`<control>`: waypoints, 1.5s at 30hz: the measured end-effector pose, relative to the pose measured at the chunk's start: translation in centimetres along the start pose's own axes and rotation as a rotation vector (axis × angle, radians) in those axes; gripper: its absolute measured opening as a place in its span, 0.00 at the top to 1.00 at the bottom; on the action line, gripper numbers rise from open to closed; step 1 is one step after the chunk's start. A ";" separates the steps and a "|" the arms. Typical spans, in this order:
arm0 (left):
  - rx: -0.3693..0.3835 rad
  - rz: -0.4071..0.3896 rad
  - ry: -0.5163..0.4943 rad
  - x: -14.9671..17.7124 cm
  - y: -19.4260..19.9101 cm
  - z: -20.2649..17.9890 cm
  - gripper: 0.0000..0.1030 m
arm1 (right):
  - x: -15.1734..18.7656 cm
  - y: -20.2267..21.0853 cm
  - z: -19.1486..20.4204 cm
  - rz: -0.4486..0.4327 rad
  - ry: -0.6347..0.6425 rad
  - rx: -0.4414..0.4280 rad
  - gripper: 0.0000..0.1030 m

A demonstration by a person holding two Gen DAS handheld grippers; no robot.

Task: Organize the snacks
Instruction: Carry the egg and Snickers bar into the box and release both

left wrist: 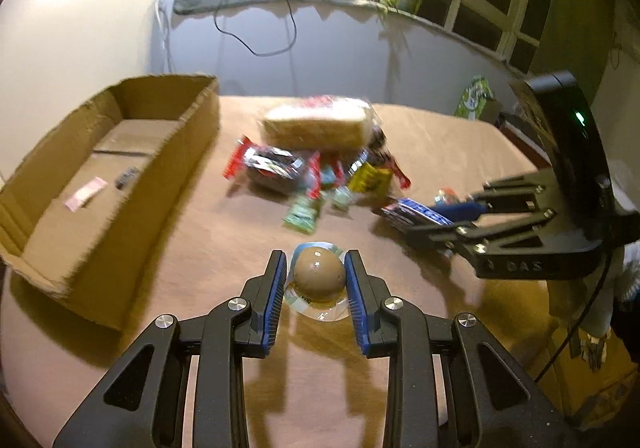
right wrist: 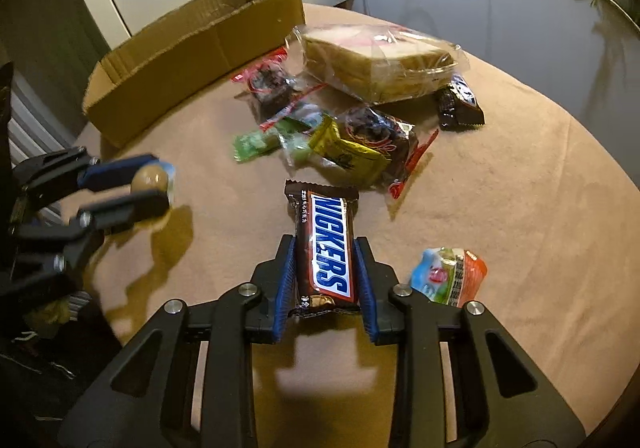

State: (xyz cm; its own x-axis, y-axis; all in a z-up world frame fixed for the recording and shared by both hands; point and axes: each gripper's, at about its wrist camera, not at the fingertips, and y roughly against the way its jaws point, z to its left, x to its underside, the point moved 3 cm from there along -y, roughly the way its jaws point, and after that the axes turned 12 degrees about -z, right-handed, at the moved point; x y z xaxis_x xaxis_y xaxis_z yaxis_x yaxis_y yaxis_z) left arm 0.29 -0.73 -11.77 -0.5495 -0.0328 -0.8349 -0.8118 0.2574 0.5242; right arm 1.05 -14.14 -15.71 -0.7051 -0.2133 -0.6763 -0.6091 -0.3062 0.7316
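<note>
- At far left my box (left wrist: 120, 152) sits open-topped on the table's (right wrist: 520, 208) left edge, its long wall facing the snacks; only small labels lie on its floor.
- Between box and pile runs a bare strip of cloth.
- My left tongs (left wrist: 316, 272) pinch a brown egg-shaped treat (left wrist: 319, 275) in clear wrap — lifted off the cloth, its shadow beneath.
- Mid-table lies the pile: bagged bread (right wrist: 376, 64) on top, dark cakes (right wrist: 372, 136), green (right wrist: 256, 140) and yellow (right wrist: 344, 156) packets in front.
- My right tongs (right wrist: 325, 272) clamp a Snickers (right wrist: 326, 248) by its long sides.
- Just right of it lies a blue-and-orange packet (right wrist: 448, 276); a second Snickers (right wrist: 460, 102) pokes out under the bread.
- Beyond that the cloth is bare to the round edge.
</note>
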 end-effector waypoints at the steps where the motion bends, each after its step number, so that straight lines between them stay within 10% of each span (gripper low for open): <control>1: -0.002 -0.011 0.006 -0.3 0.3 0.4 0.73 | -0.2 0.4 0.2 -0.009 -0.004 0.000 0.71; 20: -0.156 -0.152 0.071 -5.1 4.1 10.5 0.73 | -10.7 0.6 6.8 -0.179 0.072 -0.081 0.71; 43: -0.261 -0.132 0.121 -5.5 2.8 15.7 0.71 | -17.1 -8.5 11.7 -0.139 0.155 -0.118 0.71; 45: -0.262 -0.134 0.123 -5.5 2.8 15.7 0.66 | -17.4 -8.4 11.6 -0.147 0.148 -0.109 0.59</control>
State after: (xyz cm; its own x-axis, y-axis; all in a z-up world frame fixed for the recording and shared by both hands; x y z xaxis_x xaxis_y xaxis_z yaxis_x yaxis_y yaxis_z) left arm 4.12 15.37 -8.31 -0.4411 -0.1699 -0.8812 -0.8931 -0.0137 0.4497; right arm 14.21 2.88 -9.11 -0.5455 -0.2901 -0.7863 -0.6531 -0.4408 0.6157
